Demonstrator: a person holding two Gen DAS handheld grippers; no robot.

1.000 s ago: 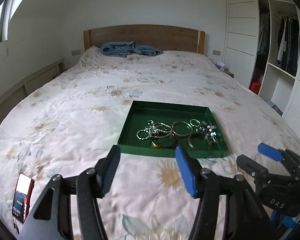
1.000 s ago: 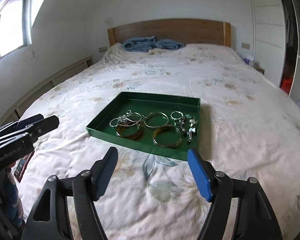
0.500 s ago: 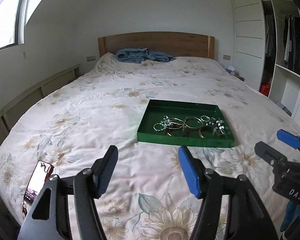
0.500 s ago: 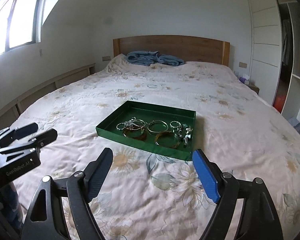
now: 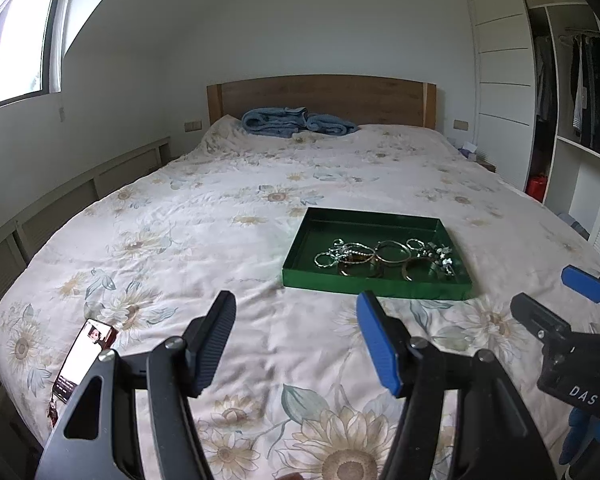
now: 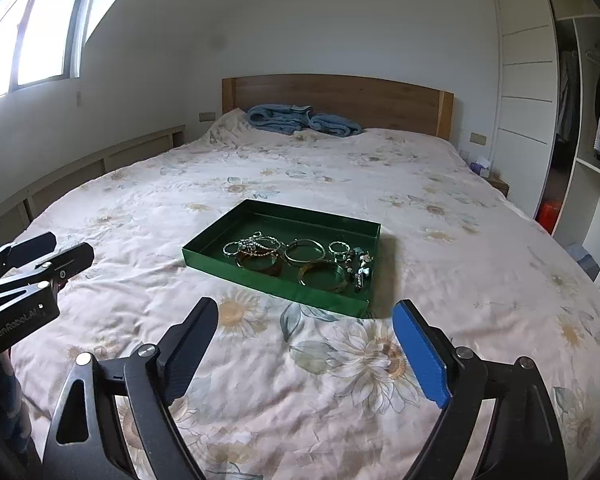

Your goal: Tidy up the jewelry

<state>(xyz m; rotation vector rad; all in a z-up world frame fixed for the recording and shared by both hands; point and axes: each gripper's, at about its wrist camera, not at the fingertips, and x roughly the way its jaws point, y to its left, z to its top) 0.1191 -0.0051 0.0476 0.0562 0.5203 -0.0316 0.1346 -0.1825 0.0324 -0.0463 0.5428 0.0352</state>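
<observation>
A green tray (image 5: 374, 288) lies on the flowered bedspread and also shows in the right wrist view (image 6: 276, 282). In it lie several bangles (image 5: 392, 251), rings, chains and a beaded piece (image 6: 360, 266), bunched along its near half. My left gripper (image 5: 296, 320) is open and empty, well short of the tray and above the bedspread. My right gripper (image 6: 304, 328) is open and empty, also short of the tray. The right gripper shows at the right edge of the left wrist view (image 5: 552, 300), and the left gripper shows at the left edge of the right wrist view (image 6: 48, 254).
A phone (image 5: 82, 360) lies near the bed's near left corner. A folded blue blanket (image 5: 296, 122) lies by the wooden headboard. An open wardrobe (image 5: 572, 120) stands to the right of the bed. A low panelled ledge runs along the left wall.
Both grippers have pulled back and up from the tray, which now looks smaller and farther. The jewelry in the tray has not moved. Both grippers stay open.
</observation>
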